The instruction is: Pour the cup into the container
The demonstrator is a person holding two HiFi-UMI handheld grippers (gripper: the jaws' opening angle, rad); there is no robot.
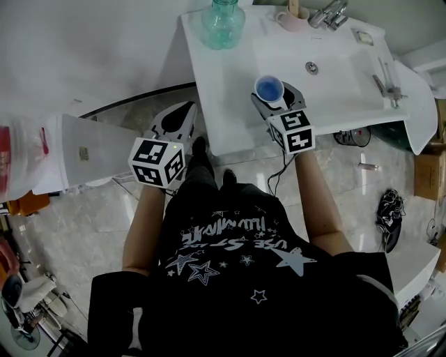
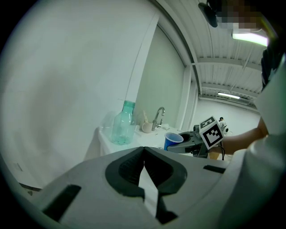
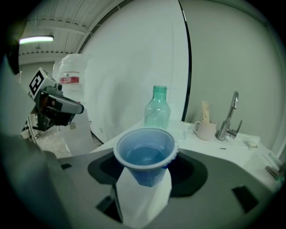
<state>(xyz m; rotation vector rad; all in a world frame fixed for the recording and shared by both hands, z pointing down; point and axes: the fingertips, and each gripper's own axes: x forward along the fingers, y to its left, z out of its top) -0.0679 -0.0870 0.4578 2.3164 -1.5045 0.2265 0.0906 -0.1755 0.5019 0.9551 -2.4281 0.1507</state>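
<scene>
Currently the right gripper (image 3: 147, 166) has its jaws pinching the blue cup (image 3: 145, 154) around its lower body; cup upright, rim level, clear liquid (image 3: 144, 156) visible inside, well below the rim. In the head view the cup (image 1: 269, 88) sits over the front part of the white worktop (image 1: 230, 111), just left of the basin (image 1: 334, 77); whether its base touches the surface cannot be told.

Container (image 1: 223, 22): a clear green bottle, upright at the back left corner of the worktop, well apart from the cup; neck open as seen in the right gripper view (image 3: 157, 112).

Left gripper (image 1: 175, 122) is held off the worktop's left edge, above the tiled floor (image 1: 90, 216); its jaws are pressed together at the tips with nothing between them (image 2: 144, 154).

Tap (image 1: 327, 14) and a pale mug (image 1: 291, 19) stand at the back of the worktop.
</scene>
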